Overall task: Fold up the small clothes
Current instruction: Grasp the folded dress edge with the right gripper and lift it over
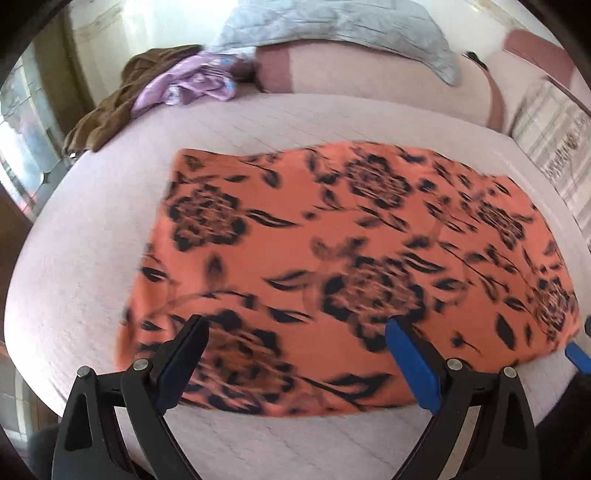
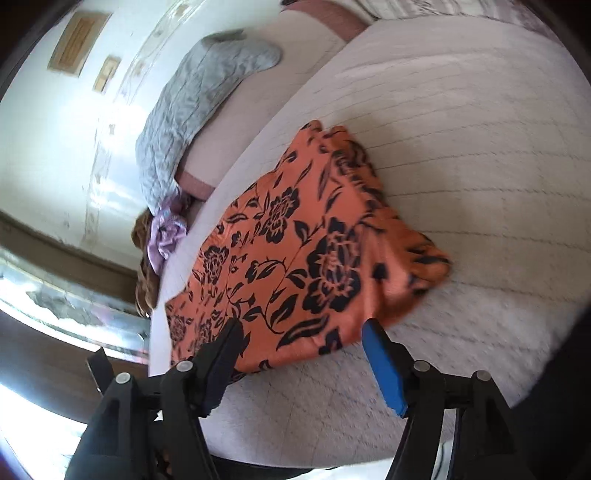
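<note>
An orange cloth with black flower print (image 1: 332,258) lies flat on the pale quilted bed (image 1: 92,258). It also shows in the right wrist view (image 2: 295,251), with its right end bunched up. My left gripper (image 1: 295,325) is open and empty, hovering over the cloth's near edge. My right gripper (image 2: 301,326) is open and empty, just above the cloth's near corner. A blue pad of the right gripper (image 1: 578,356) shows at the right edge of the left wrist view.
A brown garment (image 1: 114,107) and a purple garment (image 1: 188,83) lie heaped at the bed's far left corner. A grey quilted blanket (image 1: 332,26) drapes over the pink bolster (image 1: 369,81) behind. A patterned pillow (image 1: 554,140) is at the right.
</note>
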Available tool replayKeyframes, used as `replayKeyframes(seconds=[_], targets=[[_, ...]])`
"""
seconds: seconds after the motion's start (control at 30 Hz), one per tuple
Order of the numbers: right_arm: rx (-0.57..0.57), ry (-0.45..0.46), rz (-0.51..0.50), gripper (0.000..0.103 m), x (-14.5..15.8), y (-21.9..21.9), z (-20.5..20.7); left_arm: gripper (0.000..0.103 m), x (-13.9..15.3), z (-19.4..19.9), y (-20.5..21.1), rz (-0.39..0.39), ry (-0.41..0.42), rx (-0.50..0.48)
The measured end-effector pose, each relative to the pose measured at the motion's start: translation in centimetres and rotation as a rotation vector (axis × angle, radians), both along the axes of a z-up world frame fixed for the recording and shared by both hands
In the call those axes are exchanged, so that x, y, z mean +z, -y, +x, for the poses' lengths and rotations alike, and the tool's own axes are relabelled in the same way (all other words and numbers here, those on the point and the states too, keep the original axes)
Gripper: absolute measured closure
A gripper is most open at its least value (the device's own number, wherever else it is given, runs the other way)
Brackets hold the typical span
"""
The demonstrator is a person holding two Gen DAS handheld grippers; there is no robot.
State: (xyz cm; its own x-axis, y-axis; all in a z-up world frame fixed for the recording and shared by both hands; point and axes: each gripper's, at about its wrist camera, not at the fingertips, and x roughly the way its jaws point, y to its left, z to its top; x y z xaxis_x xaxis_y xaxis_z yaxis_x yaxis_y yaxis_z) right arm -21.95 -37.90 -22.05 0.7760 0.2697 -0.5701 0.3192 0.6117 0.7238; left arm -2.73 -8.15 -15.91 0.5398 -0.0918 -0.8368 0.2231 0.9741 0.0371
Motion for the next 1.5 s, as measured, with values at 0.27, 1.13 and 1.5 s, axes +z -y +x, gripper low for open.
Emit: replayKeyframes(seconds=[0.27, 1.13, 1.5], targets=[[-0.146, -0.052, 0.182, 0.033, -4.1, 2.6, 0.3, 0.006, 0.2, 3.9, -6.7, -0.023, -0.008, 0.120], [0.248, 0.156, -0.263, 0.083, 11.3, -19.4, 13.5, 0.006, 0.9, 8.5, -23.4, -0.314, 0.009, 0.515], [0.606, 0.053, -0.253, 0.052, 2.4, -30.6, 16.9, 0.006, 1.0, 7.1, -24.6, -0.276, 0.029, 0.507]])
